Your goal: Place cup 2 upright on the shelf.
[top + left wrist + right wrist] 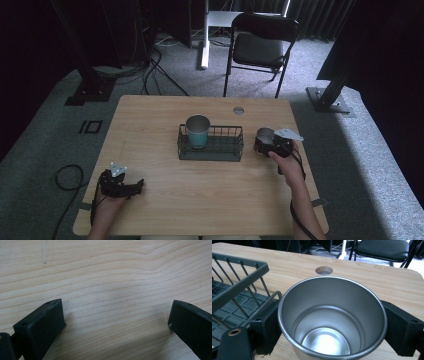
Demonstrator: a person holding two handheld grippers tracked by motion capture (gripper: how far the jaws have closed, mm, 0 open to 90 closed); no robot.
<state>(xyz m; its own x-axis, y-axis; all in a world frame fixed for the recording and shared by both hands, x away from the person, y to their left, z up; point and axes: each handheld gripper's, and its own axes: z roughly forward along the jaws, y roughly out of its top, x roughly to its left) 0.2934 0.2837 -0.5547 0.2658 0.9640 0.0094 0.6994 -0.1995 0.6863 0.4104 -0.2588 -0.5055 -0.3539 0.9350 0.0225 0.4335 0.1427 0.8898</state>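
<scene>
while the right hand-held gripper [266, 143] stood at the right side of the worktop [165, 200], its two black jaws pressed against opposite sides of a plain steel cup [332, 320], which it held upright just beside the right end of the wire basket [211, 152]. no brand, label or writing could be read on the cup, the basket or either tool. inside the basket, at its left end, stood a second cup [197, 131], teal on the outside with a metal rim, also unmarked as far as the high view showed. the left hand-held gripper [131, 187] rested low at the near left corner of the worktop, its jaws spread wide with only bare wood between them, gripping nothing.

the worktop was pale wood with long wavy grain and rounded corners, and a round cable hole [238, 110] sat near its far edge, behind the held cup. a faint grey scuff marked the wood in the left gripper view. around it lay grey carpet, with loose black cables [150, 70] trailing at the far left. a black folding chair [260, 47] stood beyond the far edge, beside a white post [204, 45], and dark curtains closed off the dim room behind.
</scene>
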